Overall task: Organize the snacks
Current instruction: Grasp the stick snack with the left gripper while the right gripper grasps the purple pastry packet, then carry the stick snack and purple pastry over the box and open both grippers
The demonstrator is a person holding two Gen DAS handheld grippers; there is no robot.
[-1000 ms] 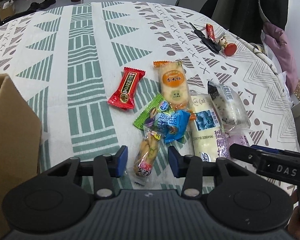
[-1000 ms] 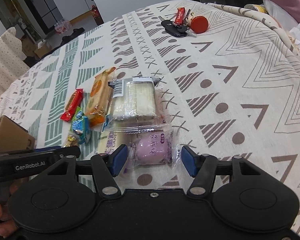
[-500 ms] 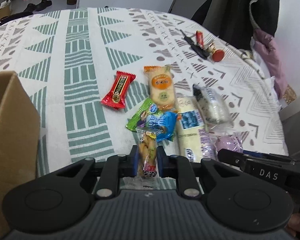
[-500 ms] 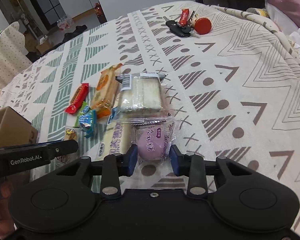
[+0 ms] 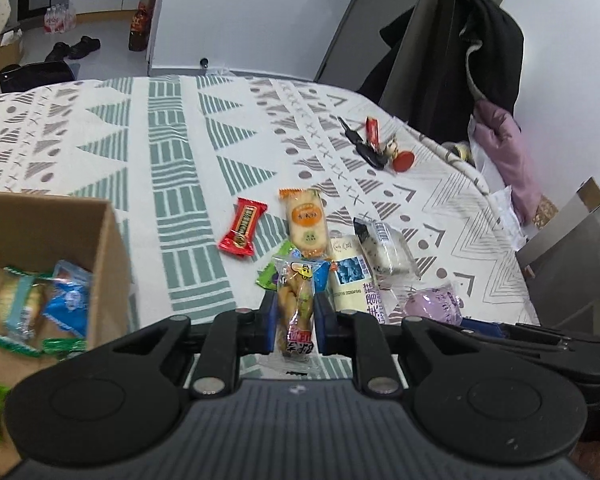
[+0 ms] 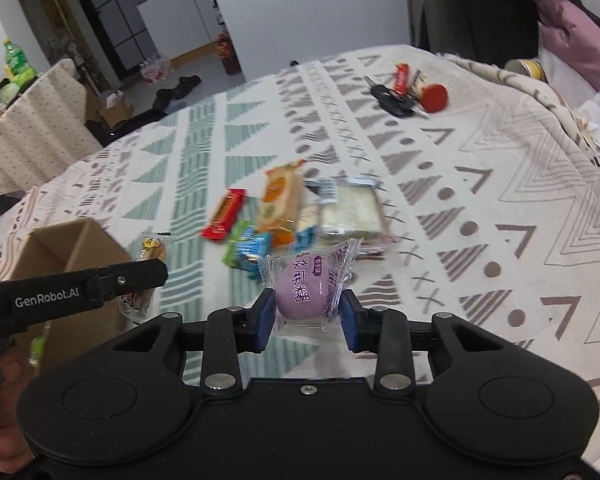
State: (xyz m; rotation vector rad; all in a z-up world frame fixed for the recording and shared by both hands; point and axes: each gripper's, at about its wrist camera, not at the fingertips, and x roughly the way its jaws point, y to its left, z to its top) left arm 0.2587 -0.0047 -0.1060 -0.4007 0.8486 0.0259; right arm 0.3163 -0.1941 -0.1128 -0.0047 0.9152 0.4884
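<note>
2 claws, left claw [image 5: 294, 322] clamping clear snack packet [image 5: 295, 307], right claw [image 6: 307, 320] clamping purple mochi [image 6: 305, 292].

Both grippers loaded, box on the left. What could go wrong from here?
1. The right hand-held gripper pinches the round purple mochi in clear wrap low down; it may squirt out.
2. The left hand-held gripper holds the long clear packet of yellow snack mid-length; its ends could snag the brown cardboard box wall.
</note>
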